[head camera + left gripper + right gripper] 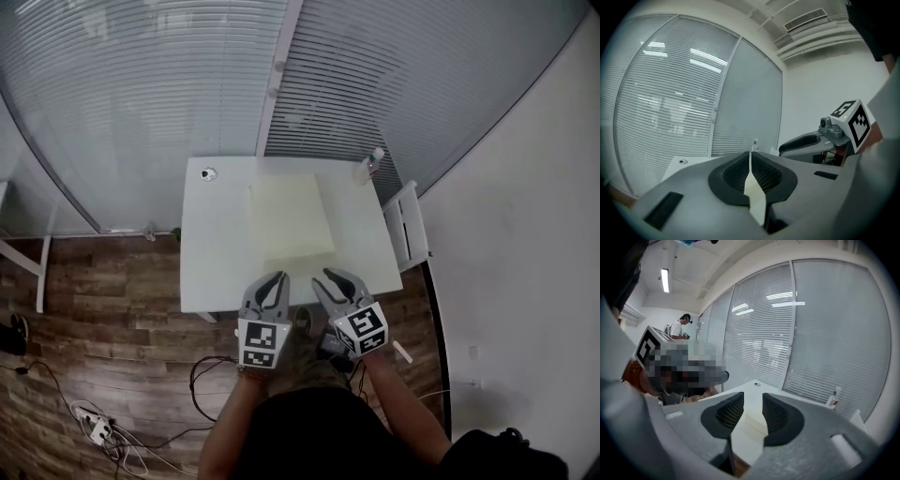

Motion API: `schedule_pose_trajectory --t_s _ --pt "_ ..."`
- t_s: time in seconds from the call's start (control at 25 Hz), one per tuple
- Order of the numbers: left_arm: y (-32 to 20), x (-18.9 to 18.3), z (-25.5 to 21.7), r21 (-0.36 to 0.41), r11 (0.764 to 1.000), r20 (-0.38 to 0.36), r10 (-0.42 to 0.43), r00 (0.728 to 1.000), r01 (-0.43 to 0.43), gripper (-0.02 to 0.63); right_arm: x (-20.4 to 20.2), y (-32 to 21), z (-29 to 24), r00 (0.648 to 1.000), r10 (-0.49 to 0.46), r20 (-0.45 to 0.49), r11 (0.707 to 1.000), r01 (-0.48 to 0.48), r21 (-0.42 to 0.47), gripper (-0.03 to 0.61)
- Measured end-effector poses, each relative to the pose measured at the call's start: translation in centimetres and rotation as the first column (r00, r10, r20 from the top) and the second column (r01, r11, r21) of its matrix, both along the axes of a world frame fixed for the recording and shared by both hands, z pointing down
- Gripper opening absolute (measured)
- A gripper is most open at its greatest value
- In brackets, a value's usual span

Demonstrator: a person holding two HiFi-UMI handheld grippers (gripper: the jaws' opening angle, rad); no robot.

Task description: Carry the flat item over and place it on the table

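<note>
The flat item (289, 217) is a pale yellow sheet that lies on the white table (216, 258), towards the middle and far side. Both grippers hover at the table's near edge, short of the sheet. My left gripper (272, 279) is shut; in the left gripper view (750, 161) only a thin slit shows between its pads, and nothing is gripped. My right gripper (333, 278) stands open beside it. In the right gripper view (752, 408) the table and the sheet's near edge (751, 423) show through the gap, beyond the pads.
A clear bottle (373, 161) stands at the table's far right corner, and a small round object (208, 174) at its far left. A white chair (410, 225) stands right of the table. Cables and a power strip (98, 428) lie on the wooden floor. A person (679, 326) stands far off.
</note>
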State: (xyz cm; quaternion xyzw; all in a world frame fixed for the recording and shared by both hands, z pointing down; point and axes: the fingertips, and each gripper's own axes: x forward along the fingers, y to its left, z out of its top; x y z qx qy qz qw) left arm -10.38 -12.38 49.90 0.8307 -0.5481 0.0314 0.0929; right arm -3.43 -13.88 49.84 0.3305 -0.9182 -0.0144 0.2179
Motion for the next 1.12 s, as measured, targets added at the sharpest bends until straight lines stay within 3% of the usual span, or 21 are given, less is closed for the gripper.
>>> schedule_pose_trajectory --t_s 0.32,0.52,0.76,1.12 --pt "-2.1 0.1 -1.6 0.052 0.999 0.047 -0.014 0.999 0.011 0.014 -1.8 -2.4 -1.4 0.997 -0.039 0.07 0.997 0.034 0.066 0.12" --pt "-1.8 1.7 -2.9 0.095 0.995 0.118 0.006 0.993 -0.017 0.014 -0.2 -1.9 -1.9 0.995 -0.003 0.095 0.995 -0.006 0.1 0.12" --pt "-1.1 2.7 -3.1 0.076 0.997 0.109 0.011 0.994 -0.019 0.014 1.2 -0.9 -4.2 0.995 0.031 0.096 0.979 -0.049 0.197 0.118" --pt "-0.1 3.4 -3.4 0.068 0.997 0.085 0.029 0.996 -0.035 0.014 1.7 -0.4 -4.0 0.993 0.049 0.11 0.979 -0.07 0.191 0.117"
